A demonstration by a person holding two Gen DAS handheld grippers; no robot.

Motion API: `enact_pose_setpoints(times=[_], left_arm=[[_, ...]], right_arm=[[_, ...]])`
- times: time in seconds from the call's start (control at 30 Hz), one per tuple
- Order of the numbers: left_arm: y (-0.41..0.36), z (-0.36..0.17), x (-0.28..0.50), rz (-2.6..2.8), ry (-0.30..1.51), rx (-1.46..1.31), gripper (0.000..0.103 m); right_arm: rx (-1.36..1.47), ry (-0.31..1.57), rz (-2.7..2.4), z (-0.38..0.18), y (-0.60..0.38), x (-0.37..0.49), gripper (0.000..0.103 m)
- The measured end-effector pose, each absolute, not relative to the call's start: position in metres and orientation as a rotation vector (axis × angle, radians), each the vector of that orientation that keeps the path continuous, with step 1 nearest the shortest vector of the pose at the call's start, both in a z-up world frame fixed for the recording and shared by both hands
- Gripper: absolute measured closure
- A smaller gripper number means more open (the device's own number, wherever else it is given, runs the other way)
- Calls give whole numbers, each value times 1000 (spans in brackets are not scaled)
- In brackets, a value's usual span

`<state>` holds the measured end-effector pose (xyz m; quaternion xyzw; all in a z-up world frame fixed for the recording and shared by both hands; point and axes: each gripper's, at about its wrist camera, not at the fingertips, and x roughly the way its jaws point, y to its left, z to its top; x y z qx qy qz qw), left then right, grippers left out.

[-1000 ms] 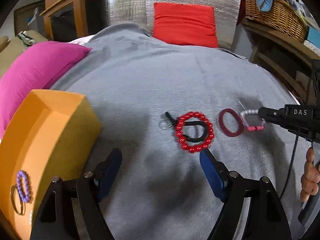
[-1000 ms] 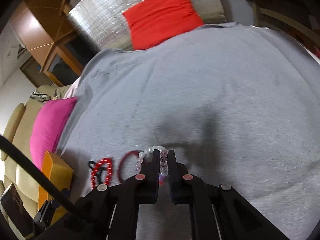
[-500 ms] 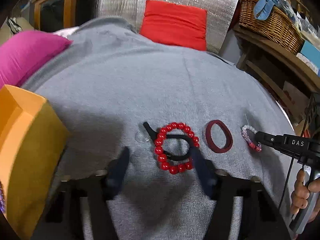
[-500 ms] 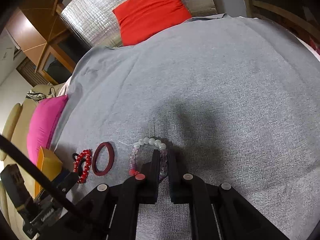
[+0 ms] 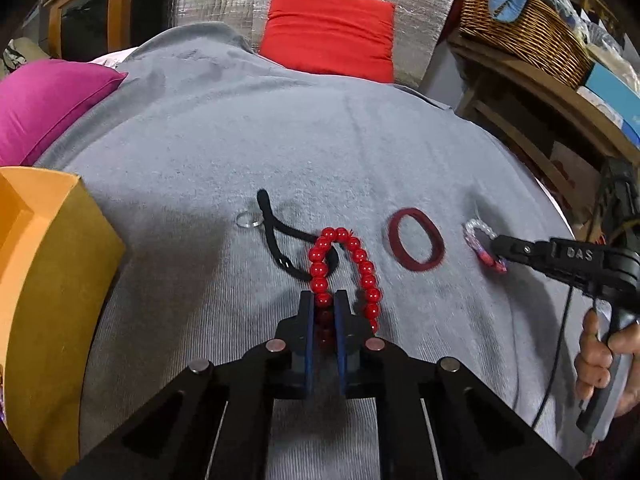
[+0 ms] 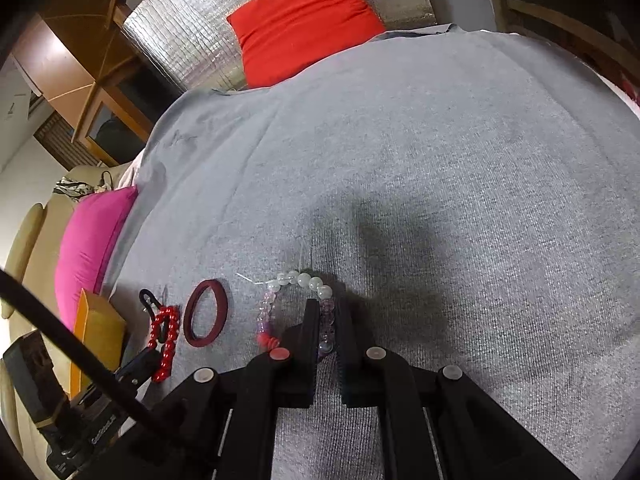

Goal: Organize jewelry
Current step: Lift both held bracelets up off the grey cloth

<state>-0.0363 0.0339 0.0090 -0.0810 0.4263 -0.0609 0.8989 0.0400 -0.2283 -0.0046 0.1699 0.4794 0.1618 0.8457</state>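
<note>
My left gripper (image 5: 324, 300) is shut on the near side of a red bead bracelet (image 5: 362, 268), squeezed into a narrow loop on the grey cloth (image 5: 280, 140). A black hair tie (image 5: 276, 240) and a clear ring (image 5: 249, 220) lie just beyond it. A dark red hair band (image 5: 416, 244) lies to the right. My right gripper (image 6: 326, 306) is shut on a white, purple and pink bead bracelet (image 6: 298, 280); this gripper also shows in the left wrist view (image 5: 502, 248). The orange box (image 5: 44, 280) stands at the left.
A pink cushion (image 5: 52, 104) lies at the far left and a red cushion (image 5: 328, 32) at the back. A wicker basket (image 5: 524, 28) sits on a wooden shelf at the right. The bed's right edge is near the right hand (image 5: 600, 352).
My left gripper moved forward to the red bead bracelet and shut on it, squashing the ring into a loop. My right gripper stays shut on the pale bracelet.
</note>
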Motion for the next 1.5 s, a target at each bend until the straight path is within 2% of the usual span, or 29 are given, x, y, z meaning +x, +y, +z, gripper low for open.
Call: enact_pose_setpoints(times=[0.27,0.53,0.6,0.67,0.73,0.8,0.93,1.0,1.07,1.17,1.5], left_arm=[[18,18,-60,-212,886,-109,93],[28,7,-50,-162,943,-117,91],[24,8,-50,-166,940,-93,83],[16,8,-50,-180,932,-71,60],[7,8,-50,-181,923,-42,49],[2,7,-50,-172,919,-18,49],[2,9,-50,-180,905,-36,49],[4,10,-51,-181,902,-38,60],[4,9,-51,-181,898,-37,79],[8,9,-51,-189,898,-60,94],[18,21,-51,-176,844,-104,94]], right_arm=[[344,1019,339,-6,-231,36,94],[343,1021,335,-7,-233,35,94],[344,1022,335,-7,-233,35,94],[345,1023,334,-7,-233,35,94],[347,1025,337,-7,-233,35,93],[349,1025,339,-8,-234,35,93],[354,1023,341,-8,-233,36,93],[353,1021,343,-9,-233,36,93],[353,1020,345,-9,-233,35,93],[353,1019,343,-9,-233,35,93],[314,1002,342,-6,-229,32,93]])
